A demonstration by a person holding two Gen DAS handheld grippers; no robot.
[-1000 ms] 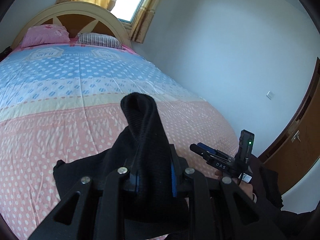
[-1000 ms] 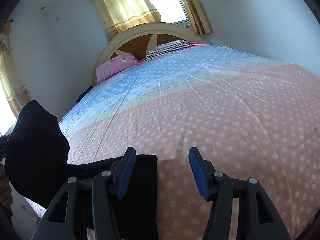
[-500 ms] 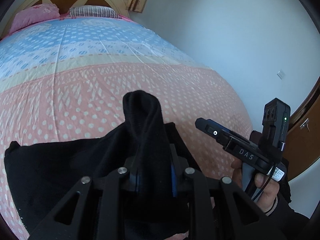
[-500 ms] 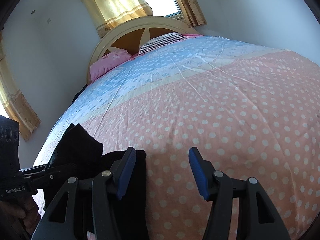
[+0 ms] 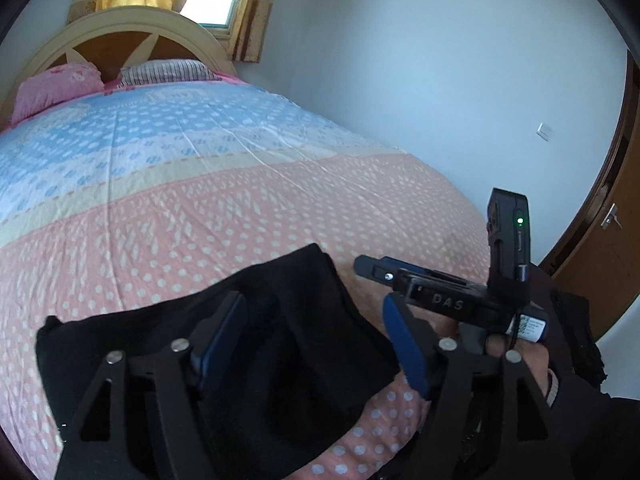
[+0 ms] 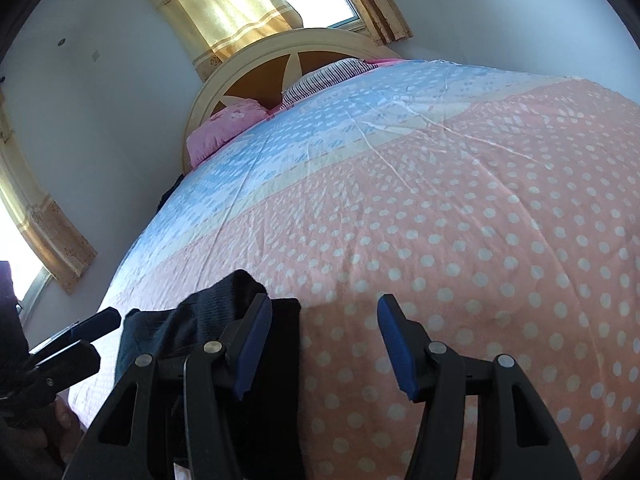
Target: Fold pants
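Observation:
The black pants (image 5: 132, 344) lie folded in a flat pile on the near edge of the bed; they also show in the right wrist view (image 6: 208, 320). My left gripper (image 5: 312, 340) is open and empty just above the pile, its blue pads (image 5: 224, 332) apart. My right gripper (image 6: 324, 344) is open and empty, with its left finger over the pants' right edge. It also shows in the left wrist view (image 5: 408, 276) to the right of the pile.
The bed (image 5: 240, 200) has a pink and blue dotted cover, with a pink pillow (image 5: 56, 88) and a striped pillow (image 5: 164, 72) at the headboard. A white wall and a brown door (image 5: 608, 264) stand to the right.
My left gripper has opened and let go of the pants. The raised black fold has dropped onto the pile on the bed. The right gripper stays open.

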